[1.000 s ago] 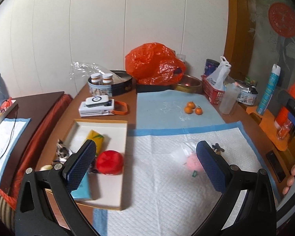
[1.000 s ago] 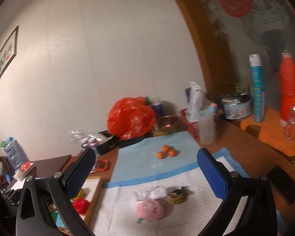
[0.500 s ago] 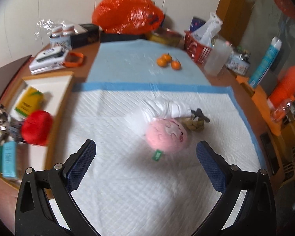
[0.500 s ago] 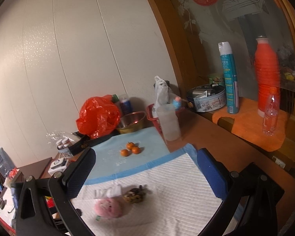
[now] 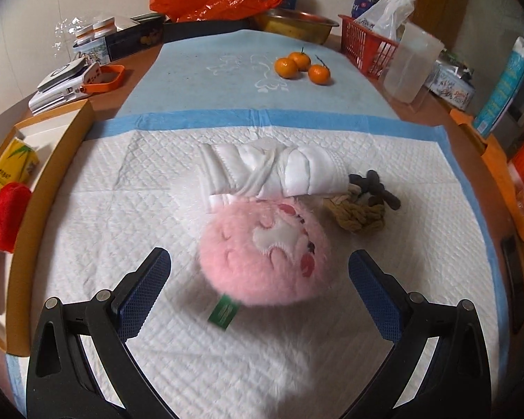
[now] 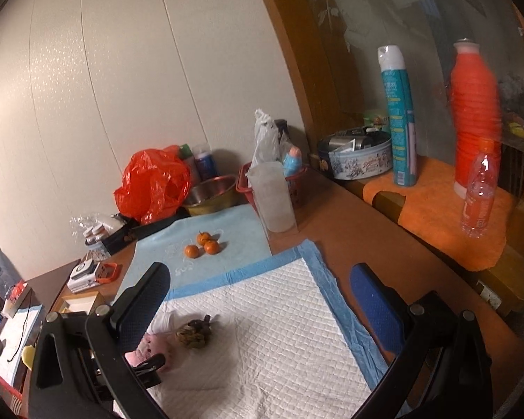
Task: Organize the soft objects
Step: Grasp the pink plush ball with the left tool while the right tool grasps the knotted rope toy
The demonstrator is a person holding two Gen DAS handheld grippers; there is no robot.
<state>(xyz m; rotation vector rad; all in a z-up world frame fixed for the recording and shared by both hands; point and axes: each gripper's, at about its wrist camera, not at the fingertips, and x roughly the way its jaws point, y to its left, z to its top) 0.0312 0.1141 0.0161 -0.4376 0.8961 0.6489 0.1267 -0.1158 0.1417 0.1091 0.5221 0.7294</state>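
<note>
Hovering wide open, the left gripper (image 5: 258, 276) frames the pink plush (image 5: 265, 251) at frame centre on the white pad (image 5: 122, 216). The white cloth roll (image 5: 272, 171) touches the plush's upper edge. The right gripper (image 6: 260, 295) is spread, empty, above the pad.

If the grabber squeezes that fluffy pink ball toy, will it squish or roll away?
The pink plush ball looks furry and stuffed, so it will probably squish rather than resist. Being round, it might roll if nudged, though the quilted pad should slow it. The left gripper is open on both sides of it, which should trap it.

No legible text on any label or package.
</note>
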